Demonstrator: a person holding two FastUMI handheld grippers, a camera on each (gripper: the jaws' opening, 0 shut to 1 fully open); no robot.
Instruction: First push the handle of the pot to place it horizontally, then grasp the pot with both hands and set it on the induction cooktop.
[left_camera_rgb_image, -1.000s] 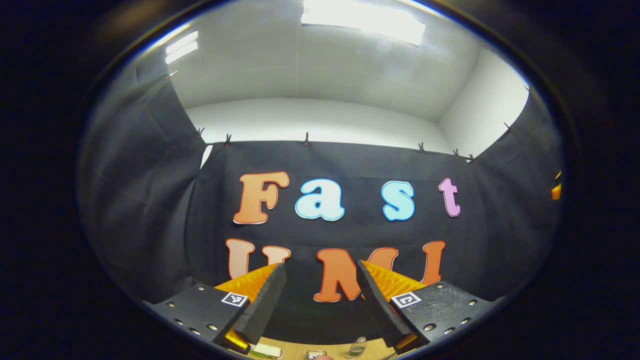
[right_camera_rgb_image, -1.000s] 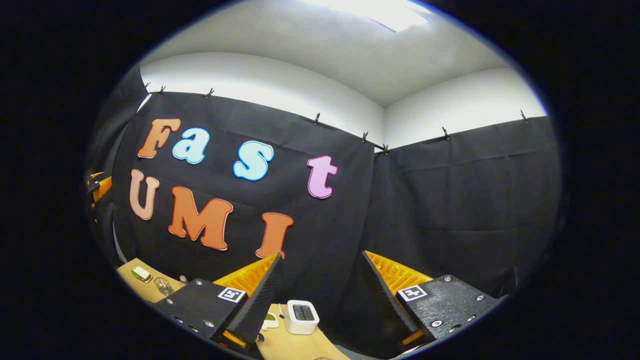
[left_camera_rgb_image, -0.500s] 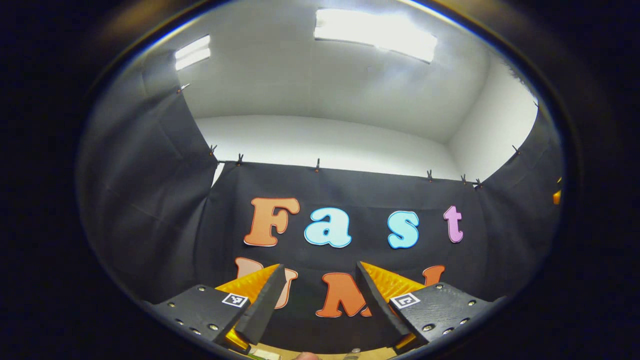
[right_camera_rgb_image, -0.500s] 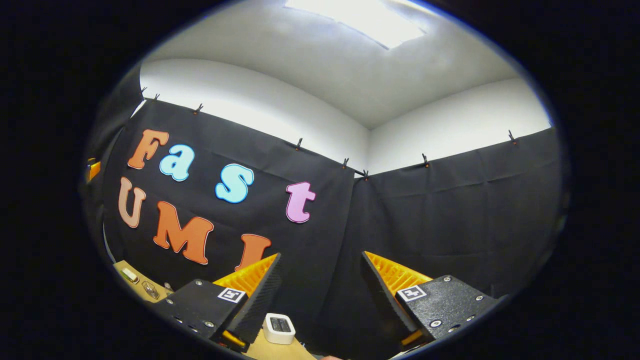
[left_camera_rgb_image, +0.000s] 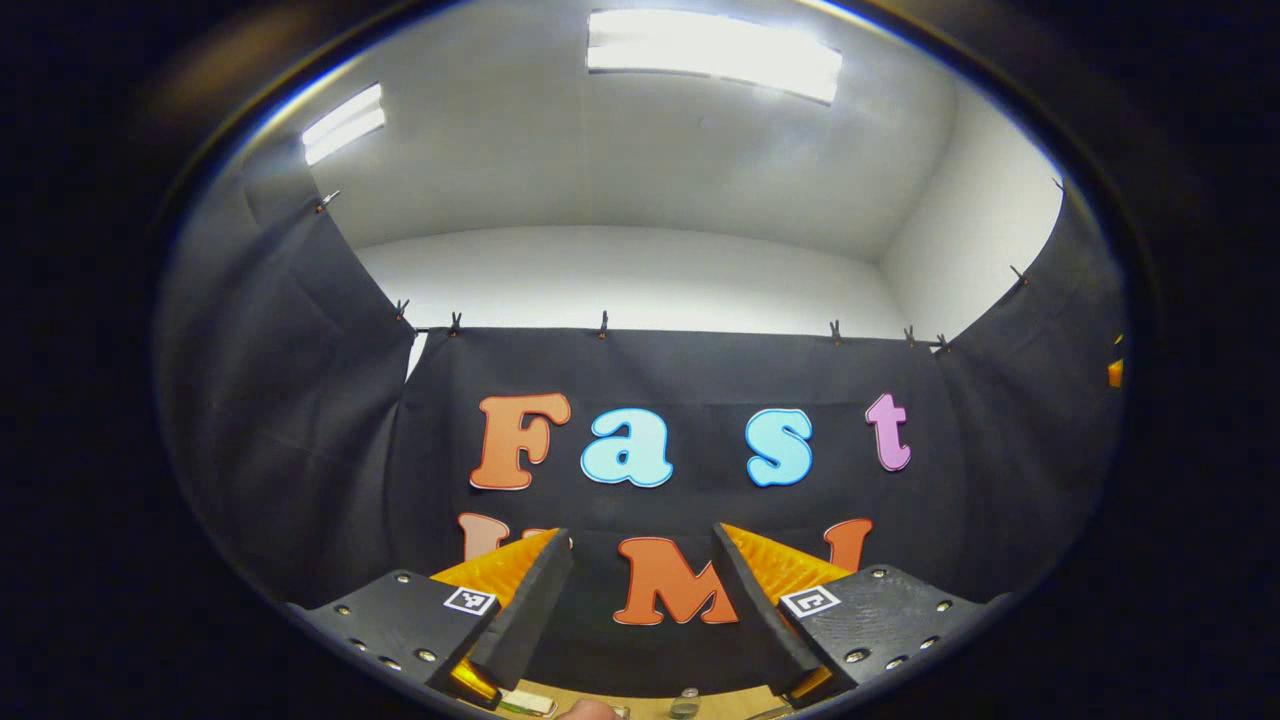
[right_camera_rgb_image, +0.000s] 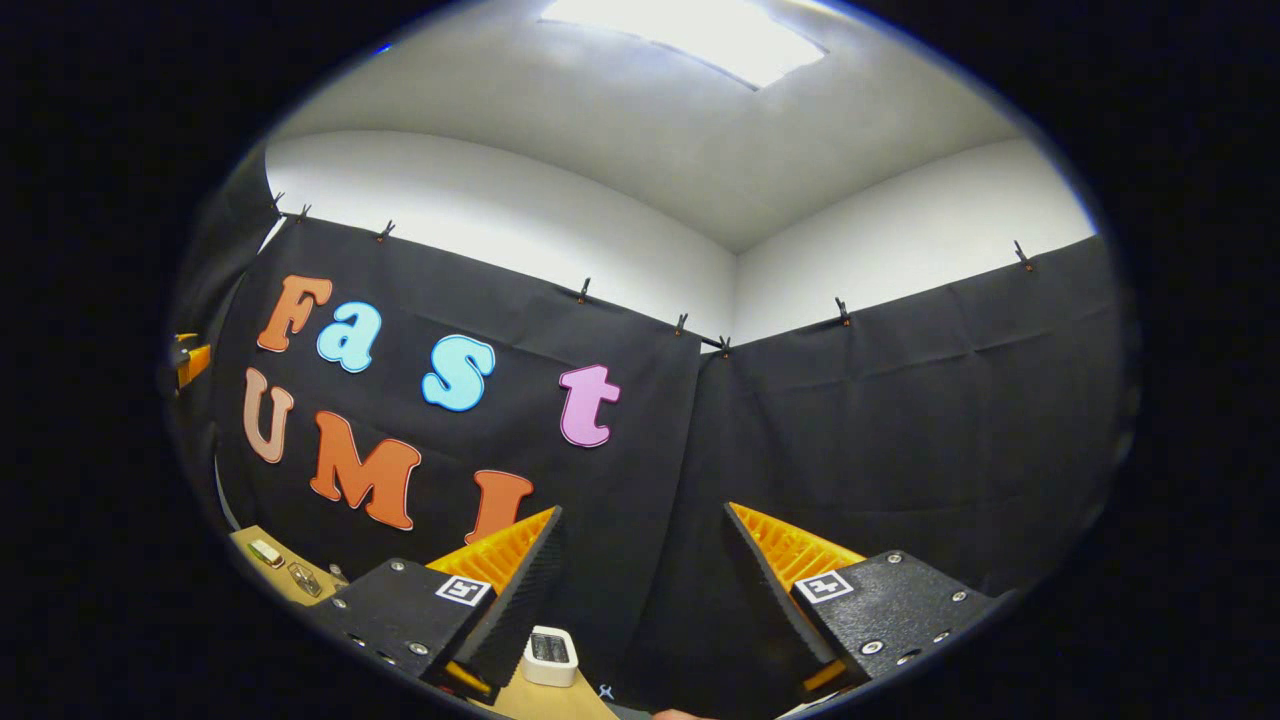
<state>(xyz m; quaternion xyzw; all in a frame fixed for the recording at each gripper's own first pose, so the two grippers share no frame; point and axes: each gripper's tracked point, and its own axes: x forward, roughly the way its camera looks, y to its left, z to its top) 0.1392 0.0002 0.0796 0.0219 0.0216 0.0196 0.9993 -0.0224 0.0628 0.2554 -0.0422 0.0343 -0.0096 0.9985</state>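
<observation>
A wooden table (right_camera_rgb_image: 262, 572) carries a small white device (right_camera_rgb_image: 548, 656) and a few small items.

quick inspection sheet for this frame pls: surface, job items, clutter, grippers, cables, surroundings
Surface: wooden table, just a strip at the bottom edge of both views.
Job's things: nothing seen; no pot or cooktop.
Clutter: small white device on the table by the right gripper's finger; small items at the table's far left, too small to identify.
Grippers: left gripper and right gripper both aimed up at the cloth wall, jaws apart, holding nothing.
Cables: nothing seen.
Surroundings: black cloth clipped along its top edge, white walls, ceiling light.
</observation>
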